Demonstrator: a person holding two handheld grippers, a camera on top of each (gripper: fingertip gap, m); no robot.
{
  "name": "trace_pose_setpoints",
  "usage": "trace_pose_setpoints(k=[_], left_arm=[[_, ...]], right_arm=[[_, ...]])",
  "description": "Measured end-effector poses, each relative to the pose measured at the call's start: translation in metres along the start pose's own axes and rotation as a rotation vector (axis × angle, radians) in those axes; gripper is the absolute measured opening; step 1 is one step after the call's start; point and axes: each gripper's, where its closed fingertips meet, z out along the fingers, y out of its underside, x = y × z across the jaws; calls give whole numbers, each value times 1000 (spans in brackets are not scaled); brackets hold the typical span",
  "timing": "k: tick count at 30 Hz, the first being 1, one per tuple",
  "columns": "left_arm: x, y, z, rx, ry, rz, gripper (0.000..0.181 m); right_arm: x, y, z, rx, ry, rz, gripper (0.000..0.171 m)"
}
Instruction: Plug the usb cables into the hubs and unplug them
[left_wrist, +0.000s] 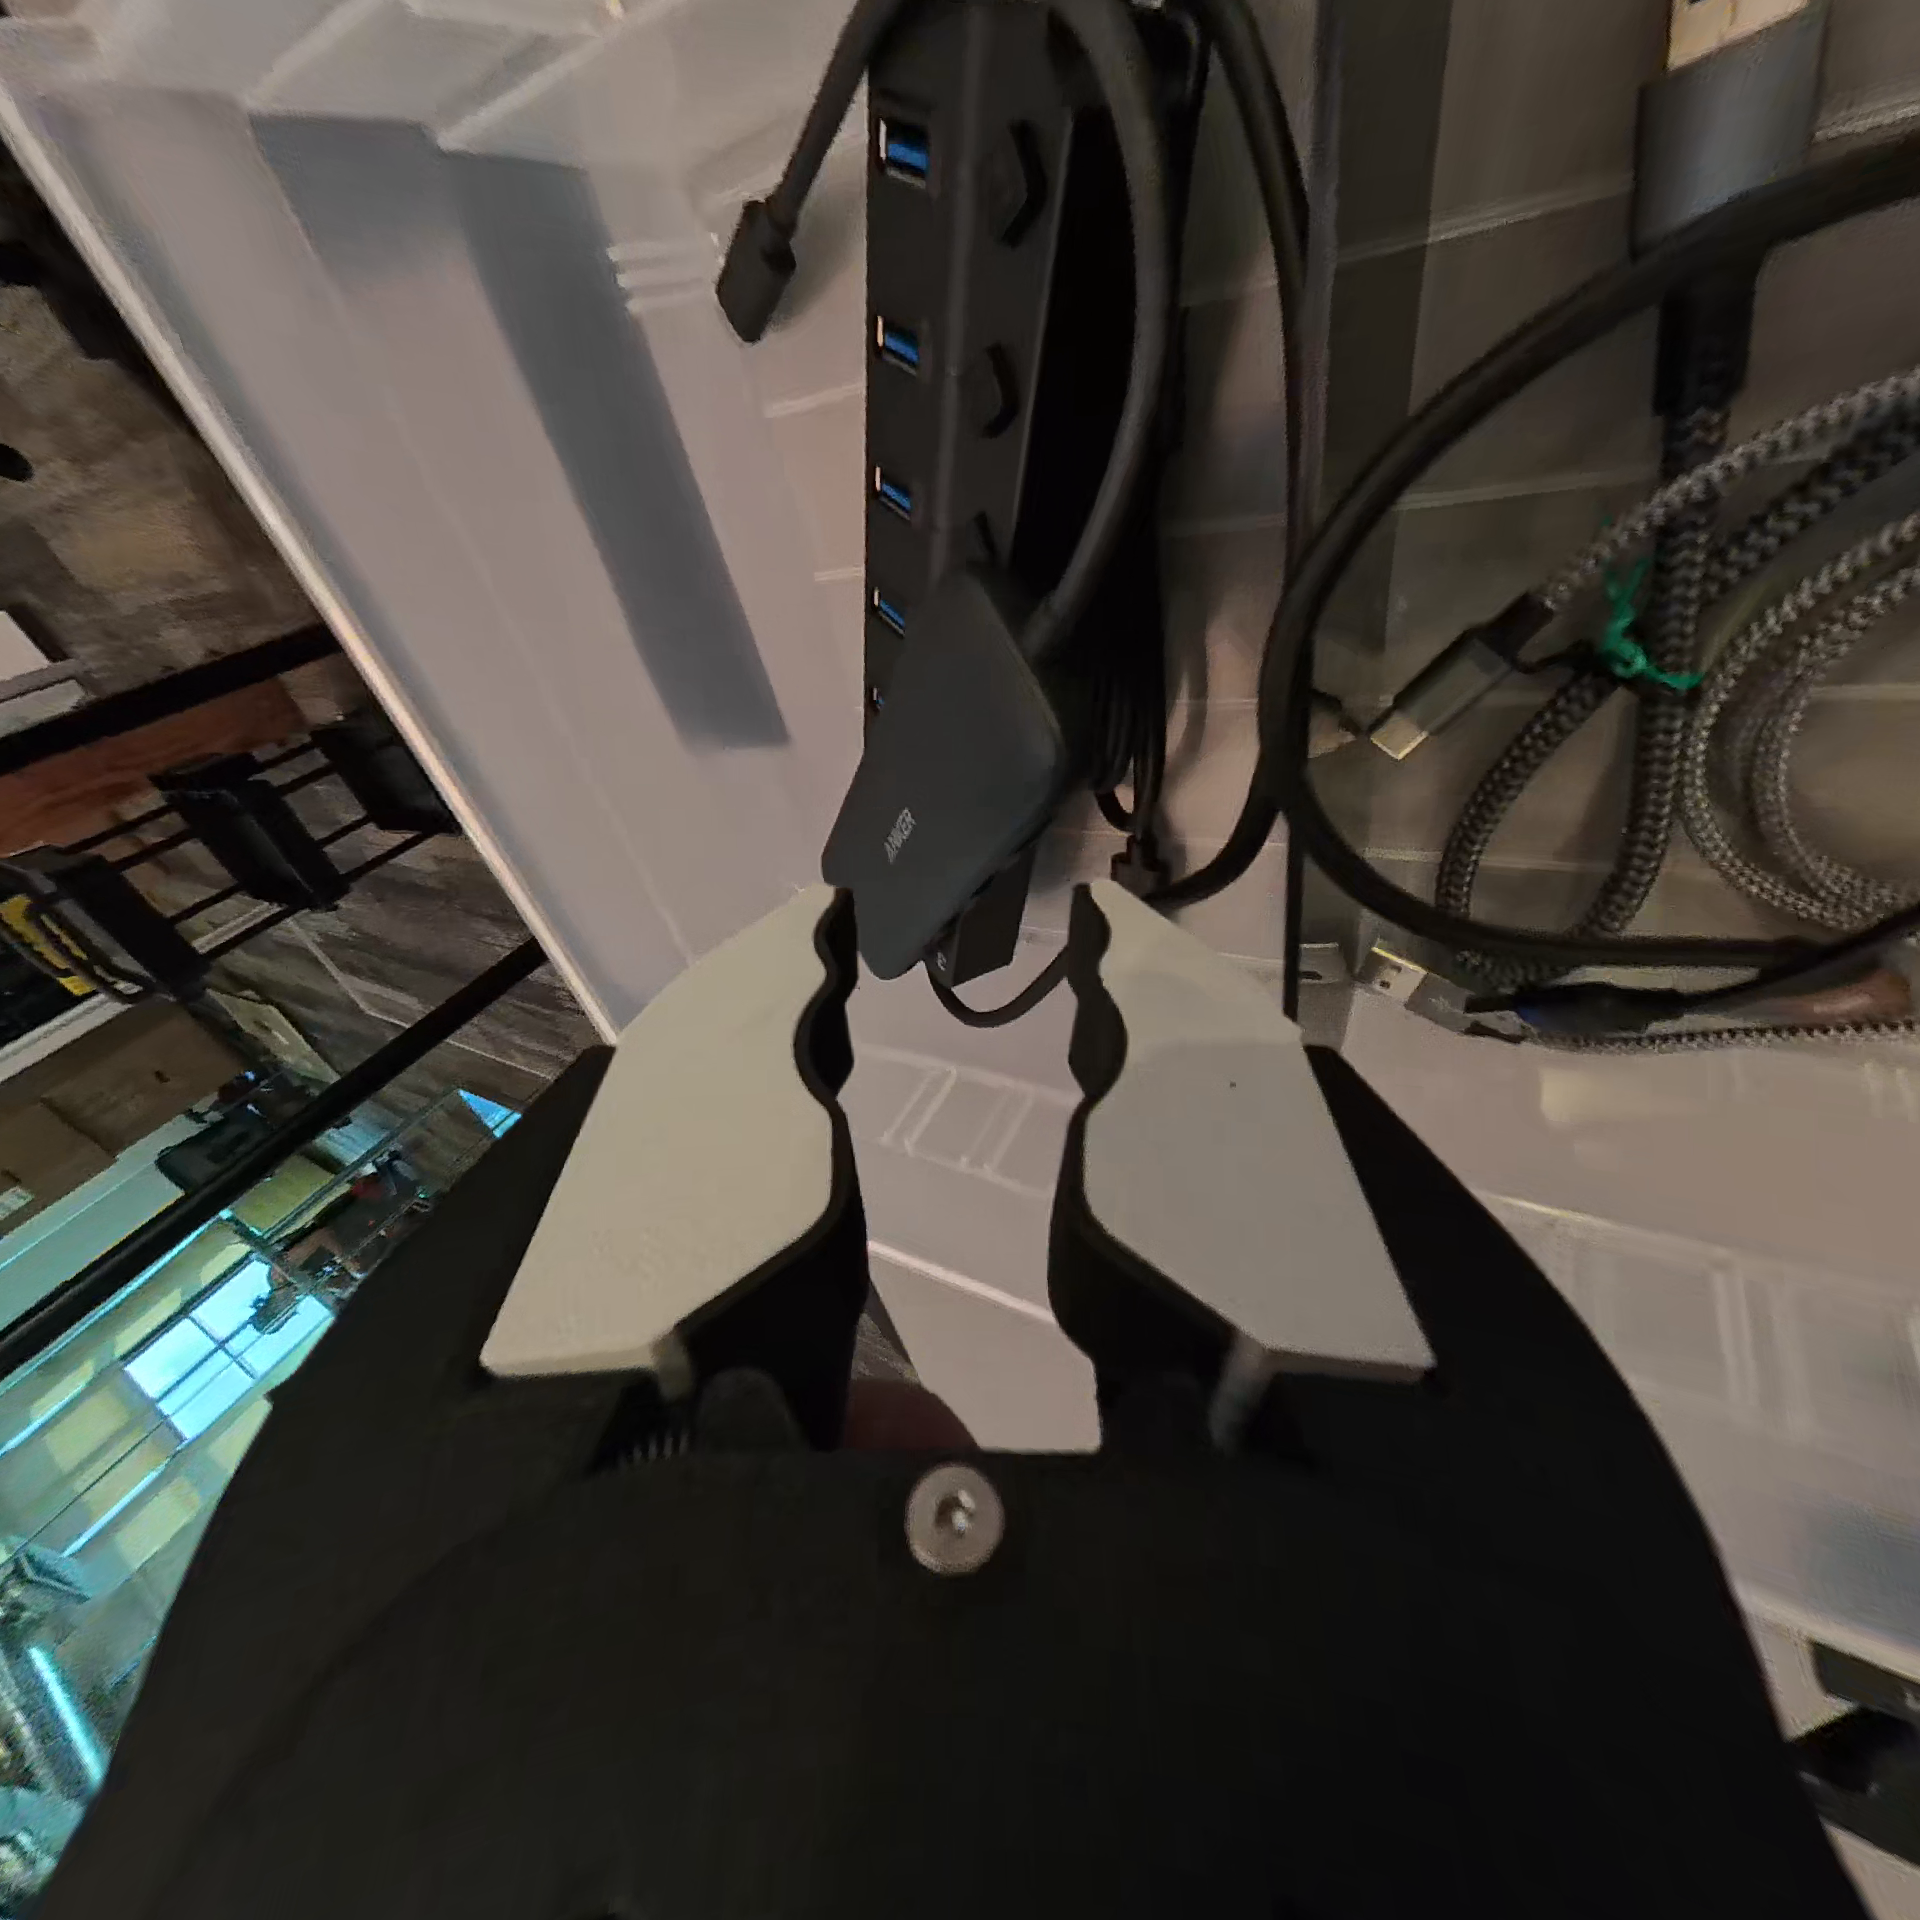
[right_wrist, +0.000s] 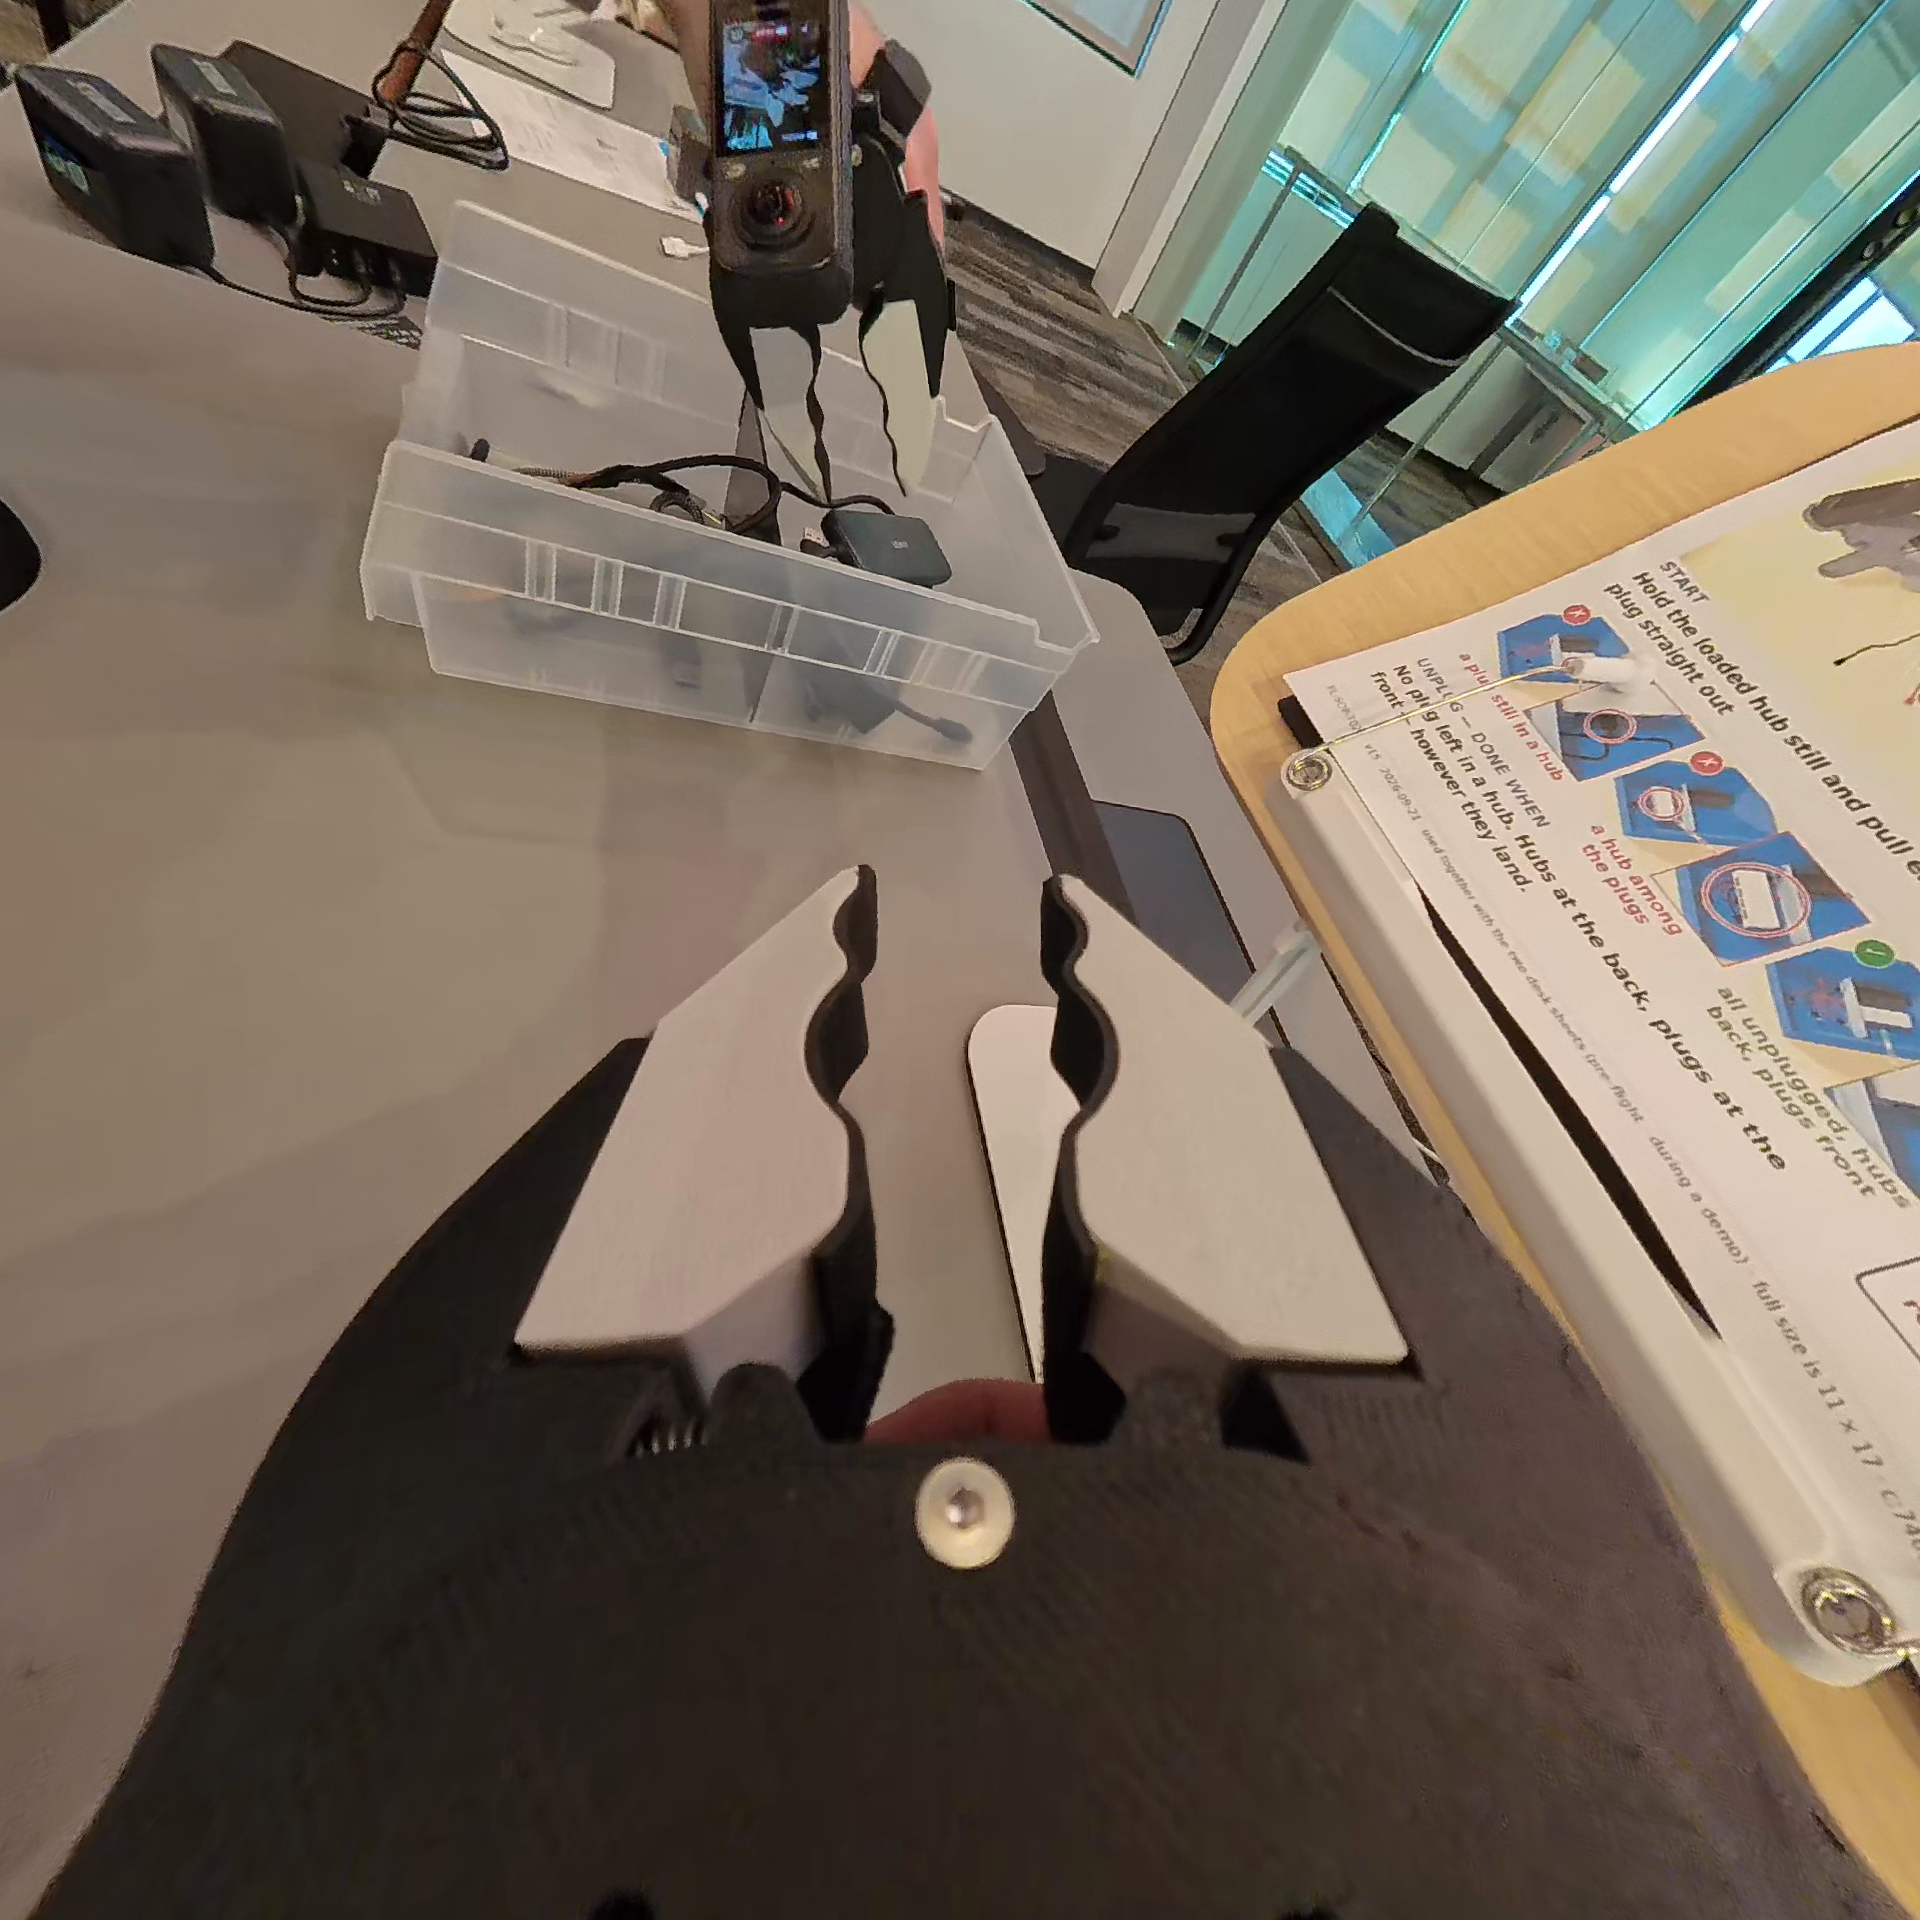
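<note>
office | grey desk (right_wrist: 260, 831), mesh chair (right_wrist: 1299, 416), glass partitions (right_wrist: 1558, 208) (carpeted floor) | laminated instruction sheet (right_wrist: 1662, 935)

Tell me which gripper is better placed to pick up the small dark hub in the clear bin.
Left. The left gripper is open with the small dark hub at its fingertips, inside the clear bin. The right gripper hovers open over bare table, away from the bin.

- The clear plastic compartment bin (right_wrist: 717, 665) sits on the grey table (right_wrist: 312, 831).
- In the bin, a small dark square hub (left_wrist: 945, 790) lies against a long black multi-port hub (left_wrist: 925, 343).
- Braided grey cables (left_wrist: 1704, 665) lie right of both hubs.
- The left gripper (right_wrist: 868, 457) hangs over the bin.
</note>
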Motion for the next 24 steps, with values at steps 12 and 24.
trace_pose_setpoints(k=[12, 24], left_arm=[[-4, -12, 16, -5, -92, 126, 17], [-26, -24, 1, 126, -188, -98, 12]], right_arm=[[0, 7, 3, -18, -5, 9, 30], [-3, 4, 6, -9, -16, 4, 30]])
